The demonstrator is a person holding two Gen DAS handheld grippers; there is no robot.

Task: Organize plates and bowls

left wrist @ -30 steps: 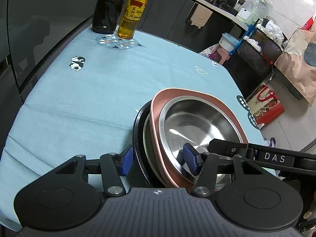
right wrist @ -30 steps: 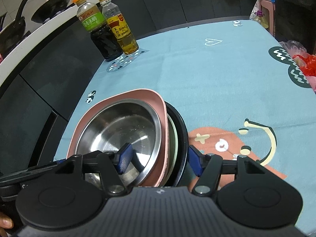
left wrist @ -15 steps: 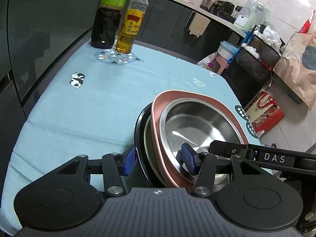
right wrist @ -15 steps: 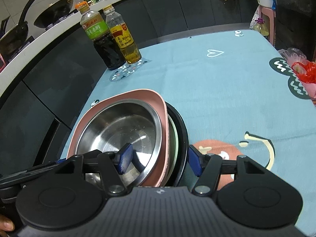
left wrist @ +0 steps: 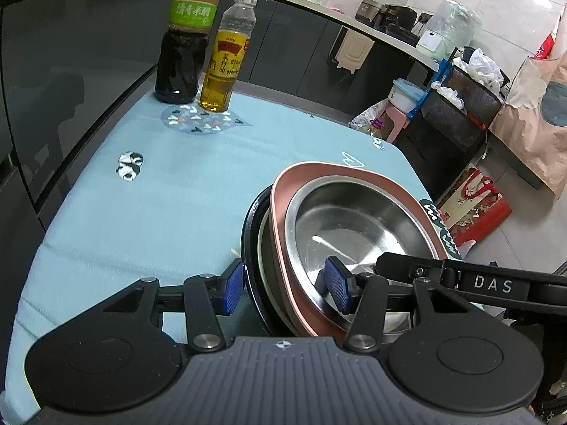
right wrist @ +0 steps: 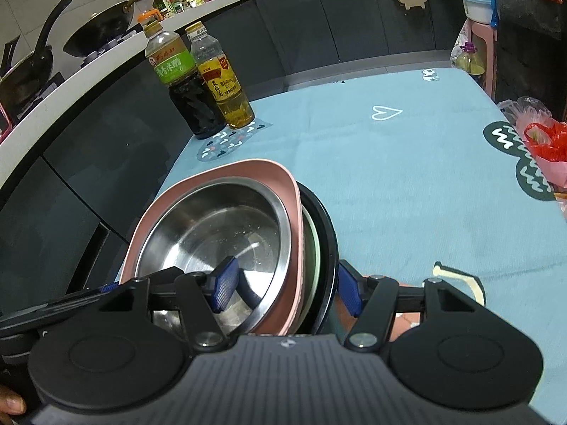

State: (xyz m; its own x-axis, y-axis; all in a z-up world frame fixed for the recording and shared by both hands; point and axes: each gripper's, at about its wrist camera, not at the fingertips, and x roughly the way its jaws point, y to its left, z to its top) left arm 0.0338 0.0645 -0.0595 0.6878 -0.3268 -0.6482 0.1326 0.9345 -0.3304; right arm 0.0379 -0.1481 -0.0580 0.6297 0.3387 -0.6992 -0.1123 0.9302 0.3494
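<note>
Stack point(left wrist: 336, 248) sits over the near edge of the table point(left wrist: 159, 194): steel bowl point(right wrist: 212, 237) in pink plate point(right wrist: 296, 248), black dish point(right wrist: 327, 244) outside. Left gripper point(left wrist: 283, 287) and right gripper point(right wrist: 287, 288) both clamp the stack rims from opposite sides. Likely heavy, stiff and slick; nested pieces may slide, so keep it level.

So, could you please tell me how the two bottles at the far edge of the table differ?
The green-labelled bottle holds near-black liquid and is wider; the yellow-labelled bottle holds clear golden liquid and is slimmer. Their caps differ too: orange against yellow. Both stand upright, side by side, on the blue tablecloth.
</note>
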